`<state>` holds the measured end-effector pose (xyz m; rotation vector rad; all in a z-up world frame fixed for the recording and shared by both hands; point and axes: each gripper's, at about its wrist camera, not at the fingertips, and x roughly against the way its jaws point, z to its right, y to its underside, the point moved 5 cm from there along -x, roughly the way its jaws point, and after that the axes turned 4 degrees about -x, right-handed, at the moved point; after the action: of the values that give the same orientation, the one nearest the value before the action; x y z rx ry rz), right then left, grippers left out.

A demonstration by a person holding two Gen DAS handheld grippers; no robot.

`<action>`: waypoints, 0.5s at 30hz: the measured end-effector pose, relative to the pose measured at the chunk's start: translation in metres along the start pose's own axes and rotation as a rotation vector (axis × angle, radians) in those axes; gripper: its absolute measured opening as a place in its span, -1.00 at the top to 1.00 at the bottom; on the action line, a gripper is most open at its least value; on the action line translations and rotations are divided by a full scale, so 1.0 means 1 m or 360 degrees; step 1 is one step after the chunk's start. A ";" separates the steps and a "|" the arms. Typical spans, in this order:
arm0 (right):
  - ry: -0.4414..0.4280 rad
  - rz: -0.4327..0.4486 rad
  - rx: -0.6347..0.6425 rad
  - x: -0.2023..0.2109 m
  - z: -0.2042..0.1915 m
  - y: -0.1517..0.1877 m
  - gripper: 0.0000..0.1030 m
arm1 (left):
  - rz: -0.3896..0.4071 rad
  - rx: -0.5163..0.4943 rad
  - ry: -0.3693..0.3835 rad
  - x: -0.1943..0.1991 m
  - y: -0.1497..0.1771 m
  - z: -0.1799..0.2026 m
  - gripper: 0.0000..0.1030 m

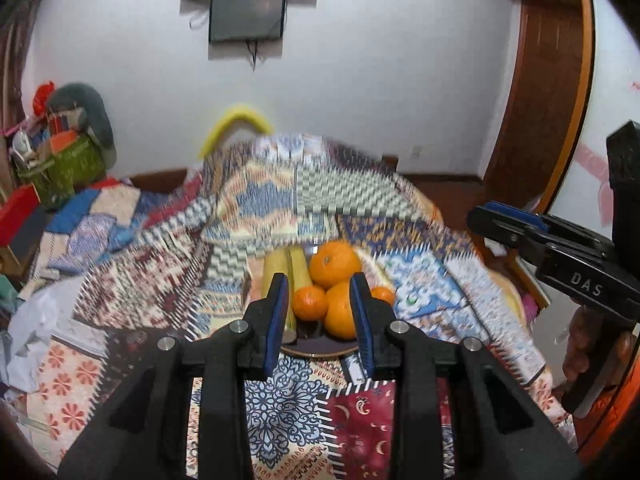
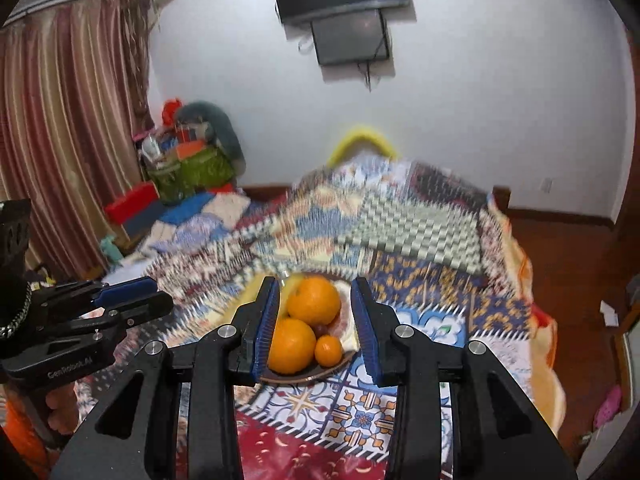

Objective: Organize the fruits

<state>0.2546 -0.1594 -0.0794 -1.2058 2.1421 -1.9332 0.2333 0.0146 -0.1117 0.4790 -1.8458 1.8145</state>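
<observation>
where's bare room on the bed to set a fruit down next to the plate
Free quilt lies right of the plate, out to the bed's edge, and the red patch in front of it is bare too. The plate is crowded with oranges and bananas. Left of it, rumpled cloth fills the space.

We carry two identical black plastic grippers. On the left gripper (image 1: 322, 320) and right gripper (image 2: 316, 328), each finger bears a ribbed blue pad, and round silver screw heads mark the linkage pivots. White lettering reads "DAS" on one side of the right body and "GenRobot.AI" on the left body. Orange sleeves show beside both handles.
</observation>
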 end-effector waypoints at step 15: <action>-0.0014 0.0435 0.0113 0.109 -0.054 -0.023 -0.02 | 0.0540 -0.0020 -0.0165 0.141 -0.029 0.010 -0.12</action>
<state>0.1636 -0.1705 0.0034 -0.8558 2.0855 -1.8641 0.1344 0.0169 -0.0061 0.2705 -2.1112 2.0255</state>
